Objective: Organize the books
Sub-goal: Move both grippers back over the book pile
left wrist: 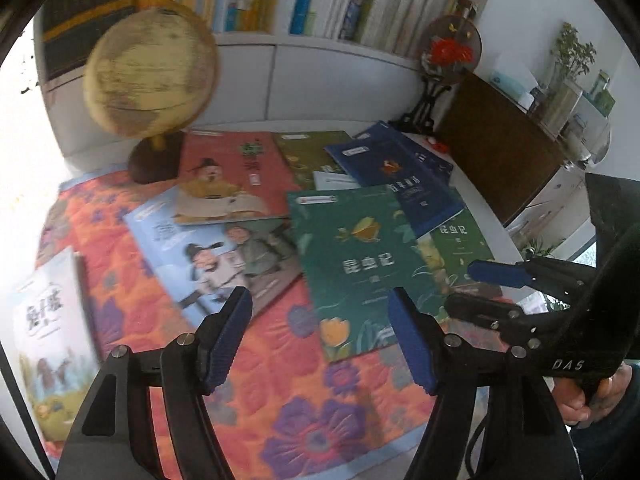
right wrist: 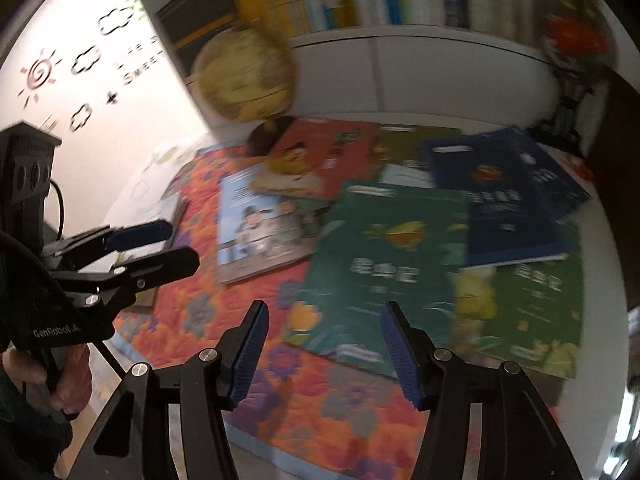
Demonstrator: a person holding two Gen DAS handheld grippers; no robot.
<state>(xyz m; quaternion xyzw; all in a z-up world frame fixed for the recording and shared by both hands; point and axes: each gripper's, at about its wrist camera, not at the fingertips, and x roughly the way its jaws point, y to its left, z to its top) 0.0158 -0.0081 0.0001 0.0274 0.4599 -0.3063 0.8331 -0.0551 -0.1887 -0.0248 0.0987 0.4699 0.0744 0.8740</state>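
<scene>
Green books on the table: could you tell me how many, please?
3: a teal book centre front, a lighter green book to its right, partly under the navy book, and an olive book behind. Others may lie hidden.

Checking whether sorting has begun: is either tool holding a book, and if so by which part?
Nothing is held. The left tool and the right tool are both open above the books, with only air between their fingers.

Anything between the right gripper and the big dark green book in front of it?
Nothing visible. The right gripper is open, with only bare floral cloth before the dark green book. The blue book overlaps its far right corner.
</scene>
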